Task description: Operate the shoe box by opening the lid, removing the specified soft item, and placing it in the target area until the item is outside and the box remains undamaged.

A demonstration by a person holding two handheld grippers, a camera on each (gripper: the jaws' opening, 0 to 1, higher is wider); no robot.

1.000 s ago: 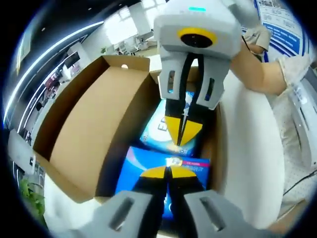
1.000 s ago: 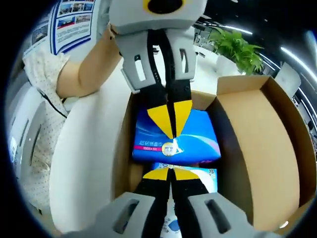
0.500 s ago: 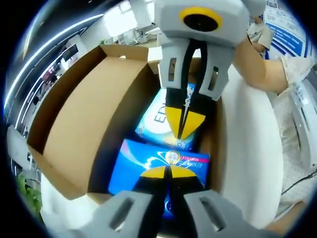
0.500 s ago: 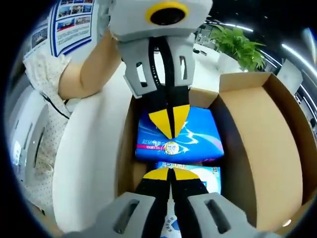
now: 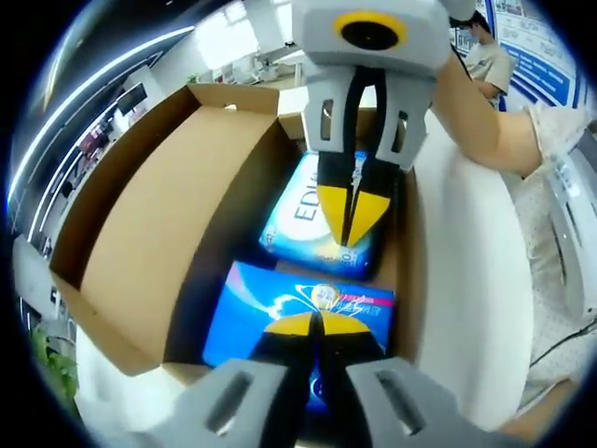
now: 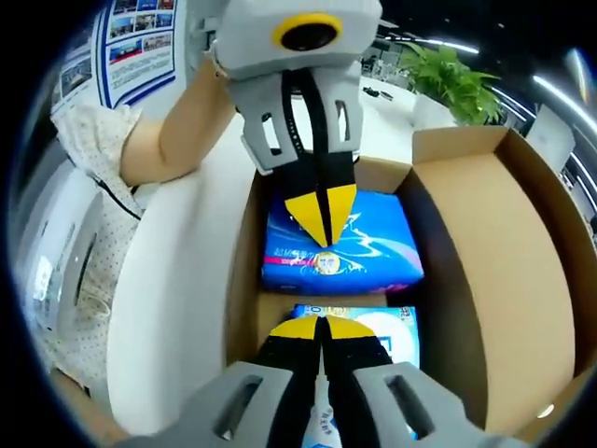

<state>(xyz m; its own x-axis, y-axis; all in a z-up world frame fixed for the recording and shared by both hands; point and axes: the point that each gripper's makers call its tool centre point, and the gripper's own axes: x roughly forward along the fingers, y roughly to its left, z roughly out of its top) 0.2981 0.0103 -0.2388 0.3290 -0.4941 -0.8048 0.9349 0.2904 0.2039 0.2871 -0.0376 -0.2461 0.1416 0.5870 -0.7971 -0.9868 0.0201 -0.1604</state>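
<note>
**Q:** What am I looking at on your feeds? Start with the big stuff.

**A:** Biggest thing is the white table, with the cardboard shoe box sitting on it. The lid is already swung fully open and standing up on the far long side, so I see straight inside. From my left gripper view the box's long axis runs roughly bottom to top of the picture, away from my jaws.

**Q:** And the soft items?

**A:** Two plastic packs lying flat on the box floor, end to end along that axis. The dark blue pack is nearest my left gripper; the light blue pack sits just beyond it. Each pack's long side lies across the box. In the right gripper view the order flips: the light one is nearest, the dark one beyond.

**Q:** Tongs?

**A:** Left gripper's jaws are pressed together, yellow tips meeting right at the near edge of the dark blue pack. Can't tell if they've pinched any film. The right gripper comes in from above over the light blue pack, jaws likewise closed to a point; whether it has any wrapper, I can't say.

**Q:** Anything else?

**A:** A person's forearm, a wall poster and a green plant.
</note>
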